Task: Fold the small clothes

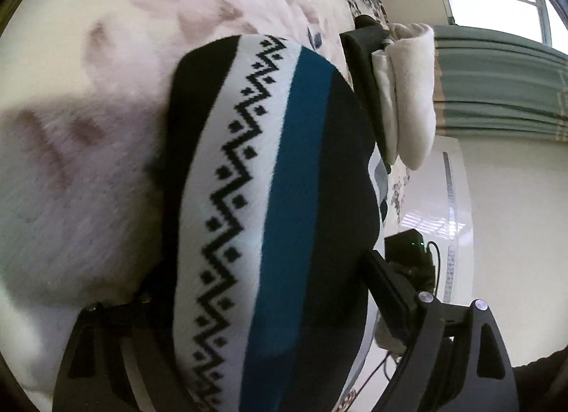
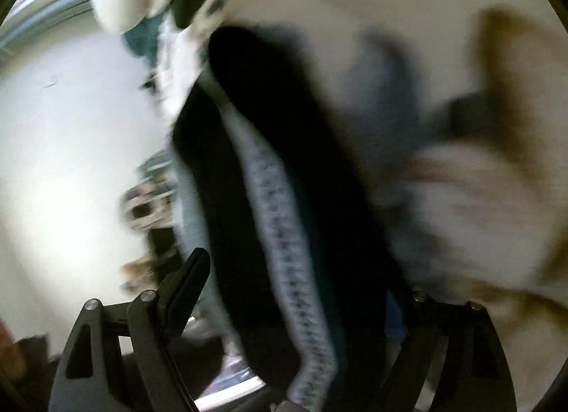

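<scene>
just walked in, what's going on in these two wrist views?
A person with a handheld gripper in each hand is folding small clothes on a floral bedspread. A black sock with a white zigzag band and a teal stripe lies between the fingers of the open left gripper. The right wrist view is motion-blurred; the sock also lies across the open right gripper.

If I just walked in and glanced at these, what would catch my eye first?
A black sock with a white zigzag band and a teal stripe fills the middle of the left wrist view, lying on a pale floral bedspread. Behind it sits a cream folded cloth. The right wrist view is motion-blurred.
</scene>
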Demonstrator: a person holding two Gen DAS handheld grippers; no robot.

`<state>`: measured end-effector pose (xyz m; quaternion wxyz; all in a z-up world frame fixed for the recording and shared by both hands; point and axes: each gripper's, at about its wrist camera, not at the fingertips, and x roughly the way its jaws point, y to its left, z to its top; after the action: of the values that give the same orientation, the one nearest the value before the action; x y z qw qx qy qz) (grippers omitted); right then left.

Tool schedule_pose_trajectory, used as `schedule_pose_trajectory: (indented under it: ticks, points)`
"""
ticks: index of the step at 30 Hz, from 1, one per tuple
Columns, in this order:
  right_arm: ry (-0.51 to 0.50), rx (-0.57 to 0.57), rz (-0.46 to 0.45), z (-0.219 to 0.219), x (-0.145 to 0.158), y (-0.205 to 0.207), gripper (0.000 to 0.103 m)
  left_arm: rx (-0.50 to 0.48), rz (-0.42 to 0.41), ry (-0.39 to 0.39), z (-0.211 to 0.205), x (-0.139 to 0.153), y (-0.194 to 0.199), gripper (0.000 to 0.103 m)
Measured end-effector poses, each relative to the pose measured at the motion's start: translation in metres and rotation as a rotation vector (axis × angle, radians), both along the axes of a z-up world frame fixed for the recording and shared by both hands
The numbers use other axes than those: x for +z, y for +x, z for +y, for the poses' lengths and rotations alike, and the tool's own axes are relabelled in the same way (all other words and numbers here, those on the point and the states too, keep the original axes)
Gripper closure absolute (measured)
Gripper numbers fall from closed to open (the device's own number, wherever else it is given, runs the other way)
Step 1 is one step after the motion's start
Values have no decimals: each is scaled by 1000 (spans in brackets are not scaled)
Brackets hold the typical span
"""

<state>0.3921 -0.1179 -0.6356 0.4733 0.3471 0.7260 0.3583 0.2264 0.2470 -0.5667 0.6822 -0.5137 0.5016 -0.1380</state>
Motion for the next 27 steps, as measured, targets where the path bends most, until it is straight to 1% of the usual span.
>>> schedule_pose_trajectory:
  ticks: [2,4,5,6,7,8,9,10,12,13,18,22,25,27]
  points:
    - [36,69,11,23,-7,-5,16,-1,-5,-16,1,0,0,16]
    - [63,107,12,40,-9,-9,16,-4,-26,-35,0,5,-2,17]
    - [86,109,15,49,-8,-8,17,-7,-40,-45,-1,8,1,27]
    - [101,113,11,55,-7,-9,26,-14,-47,-55,-2,9,5,37]
    - [115,112,4,60,-5,-10,36,-20,-38,-37,-2,14,6,52]
    - [122,109,-1,65,-4,-12,55,-22,-38,-27,-1,16,8,61]
    - [102,107,-23,69,-2,-14,59,-23,-39,-28,1,20,10,64]
    - [86,99,-51,73,1,-16,65,-27,-33,-28,4,26,12,67]
    - [71,70,-87,66,12,-15,72,-46,-36,-36,6,37,18,68]
    - [64,59,-103,65,18,-15,72,-73,-46,-8,5,48,25,68]
    - [57,-26,-154,49,61,-15,74,-168,-99,14,-1,96,61,68]
    - [51,-111,-194,26,104,3,74,-240,-145,39,-16,142,115,68]
    - [31,-166,-242,7,143,31,74,-285,-187,41,-28,175,169,68]
    - [14,-205,-282,-6,170,58,74,-317,-226,54,-37,193,205,68]
